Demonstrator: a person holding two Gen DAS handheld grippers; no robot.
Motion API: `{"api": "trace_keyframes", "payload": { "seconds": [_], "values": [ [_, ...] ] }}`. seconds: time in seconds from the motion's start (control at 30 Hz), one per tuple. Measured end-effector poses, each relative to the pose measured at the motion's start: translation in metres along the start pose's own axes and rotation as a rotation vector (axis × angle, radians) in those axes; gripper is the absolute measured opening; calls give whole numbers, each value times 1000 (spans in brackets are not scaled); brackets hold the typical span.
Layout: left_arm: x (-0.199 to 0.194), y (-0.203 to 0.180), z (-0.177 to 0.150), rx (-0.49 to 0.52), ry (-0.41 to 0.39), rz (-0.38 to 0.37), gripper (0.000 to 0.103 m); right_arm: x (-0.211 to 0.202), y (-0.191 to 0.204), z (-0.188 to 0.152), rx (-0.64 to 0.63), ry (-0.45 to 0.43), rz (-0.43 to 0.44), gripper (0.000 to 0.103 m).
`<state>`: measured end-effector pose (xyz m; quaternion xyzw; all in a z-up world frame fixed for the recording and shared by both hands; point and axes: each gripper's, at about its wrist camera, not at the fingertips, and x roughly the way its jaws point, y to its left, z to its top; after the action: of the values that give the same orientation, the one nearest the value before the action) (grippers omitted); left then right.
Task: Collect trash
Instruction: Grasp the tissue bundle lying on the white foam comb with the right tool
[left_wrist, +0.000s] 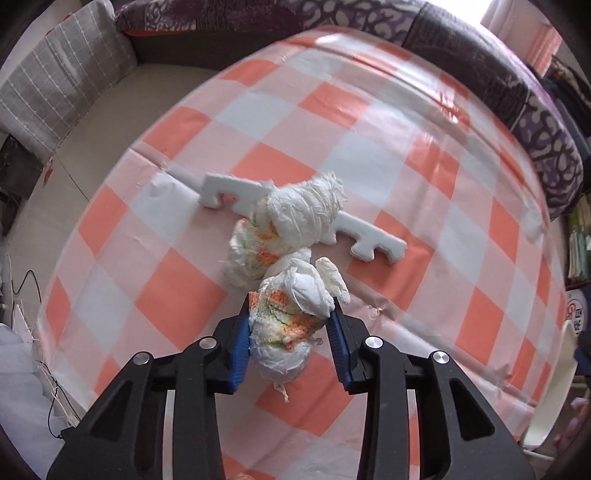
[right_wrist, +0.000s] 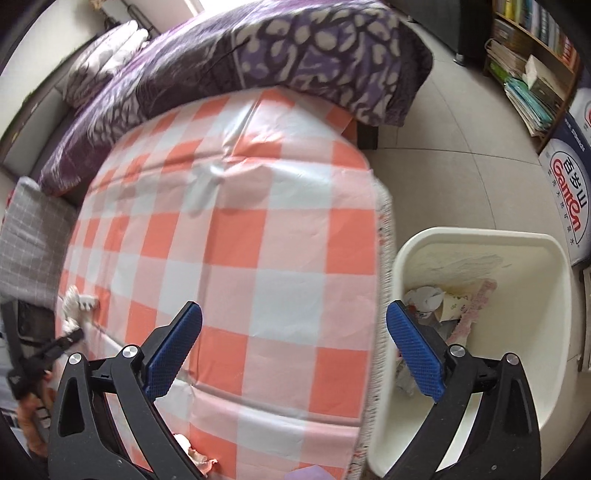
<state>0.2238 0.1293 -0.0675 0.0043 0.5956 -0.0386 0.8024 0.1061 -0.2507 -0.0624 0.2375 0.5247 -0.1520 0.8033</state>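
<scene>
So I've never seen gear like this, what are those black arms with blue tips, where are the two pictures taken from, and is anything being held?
Each picture comes from a camera riding on a hand-held gripper that a person carries, looking along its two fingers. In the left view, the left hand-held gripper has its blue pads against a crumpled tissue wad. Beyond it on the checked tablecloth lie more tissue wads and a white notched foam strip. In the right view, the right hand-held gripper is wide open and empty, above the table edge beside a cream trash bin that already holds paper scraps.
</scene>
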Motion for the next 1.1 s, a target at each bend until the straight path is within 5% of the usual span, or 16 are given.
{"api": "trace_keyframes", "payload": {
  "seconds": [0.23, 0.37, 0.5, 0.9, 0.93, 1.0, 1.1],
  "values": [
    [-70, 44, 15, -103, -175, 22, 37, 25, 110, -9, -117, 50, 32, 96],
    [-104, 74, 22, -205, -281, 103, 37, 34, 190, -20, -193, 67, 91, 95],
    [-126, 104, 24, -309, -326, 72, 37, 50, 256, -33, -213, 110, 140, 89],
    [-146, 121, 19, -353, -382, 38, 37, 92, 341, -62, -163, 157, 92, 84],
    [-146, 122, 19, -352, -384, 45, 37, 94, 342, -63, -166, 157, 88, 79],
    [-145, 124, 18, -350, -381, 44, 37, 102, 346, -61, -192, 174, 79, 52],
    [-144, 126, 18, -350, -379, 46, 37, 97, 349, -58, -275, 131, 72, 39]
  ]
}}
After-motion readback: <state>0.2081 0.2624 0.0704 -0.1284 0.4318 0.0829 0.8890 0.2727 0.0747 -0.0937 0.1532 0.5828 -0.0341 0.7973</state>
